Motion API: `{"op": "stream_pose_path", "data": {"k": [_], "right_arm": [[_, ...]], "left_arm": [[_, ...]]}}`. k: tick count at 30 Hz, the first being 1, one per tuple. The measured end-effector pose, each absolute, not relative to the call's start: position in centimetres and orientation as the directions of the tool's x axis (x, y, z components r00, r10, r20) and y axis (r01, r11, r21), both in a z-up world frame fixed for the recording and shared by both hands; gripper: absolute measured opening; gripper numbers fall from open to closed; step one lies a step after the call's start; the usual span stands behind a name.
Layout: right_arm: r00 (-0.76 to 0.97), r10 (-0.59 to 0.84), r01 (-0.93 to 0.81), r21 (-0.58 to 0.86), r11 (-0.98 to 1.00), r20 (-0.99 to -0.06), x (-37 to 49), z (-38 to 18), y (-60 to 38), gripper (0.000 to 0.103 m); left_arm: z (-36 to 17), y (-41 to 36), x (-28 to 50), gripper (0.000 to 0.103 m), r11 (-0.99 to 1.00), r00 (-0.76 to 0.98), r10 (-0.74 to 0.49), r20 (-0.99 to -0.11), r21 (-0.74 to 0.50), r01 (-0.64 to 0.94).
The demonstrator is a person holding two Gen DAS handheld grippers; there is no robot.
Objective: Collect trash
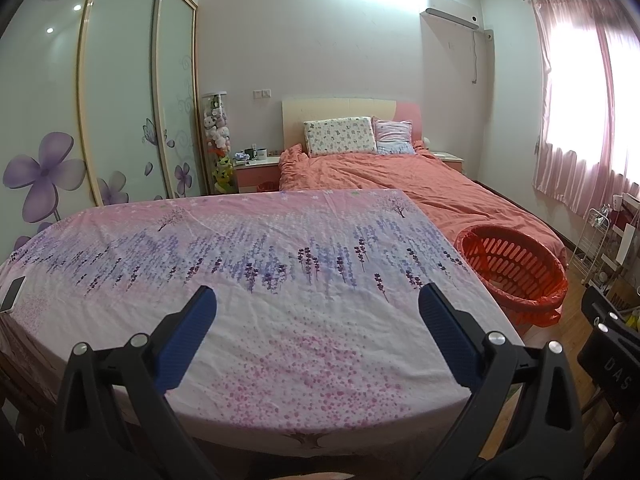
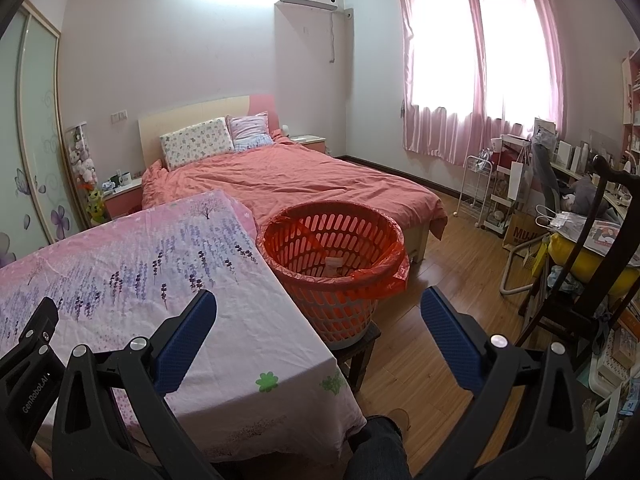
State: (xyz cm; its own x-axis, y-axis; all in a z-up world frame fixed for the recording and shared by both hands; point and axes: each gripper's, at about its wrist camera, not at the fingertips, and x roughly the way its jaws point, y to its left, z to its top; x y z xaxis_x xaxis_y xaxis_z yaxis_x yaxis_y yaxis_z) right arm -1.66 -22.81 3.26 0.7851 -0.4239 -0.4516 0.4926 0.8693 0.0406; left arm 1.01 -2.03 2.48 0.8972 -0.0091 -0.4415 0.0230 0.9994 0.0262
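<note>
Both tools gape empty, basket [image 2: 334, 256] just beyond the right tool [image 2: 318, 310]

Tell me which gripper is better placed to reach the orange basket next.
Right, probably. The right gripper faces the basket almost head-on, just beyond its open fingers. The left gripper, also open, hangs over the tablecloth, with the basket off to its right.
</note>
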Motion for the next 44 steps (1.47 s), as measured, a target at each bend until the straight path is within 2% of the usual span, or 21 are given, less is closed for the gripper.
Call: {"op": "stream_pose_path", "data": {"k": [44], "right_arm": [[0.782,-0.416,0.486,0.037,0.873,-0.465,-1.48,2.59,-22.42,0.101]], "left_arm": [[2.03,-1.72,1.22,0.099,1.000,0.891,-0.006,-0.455,0.023,0.018]]}}
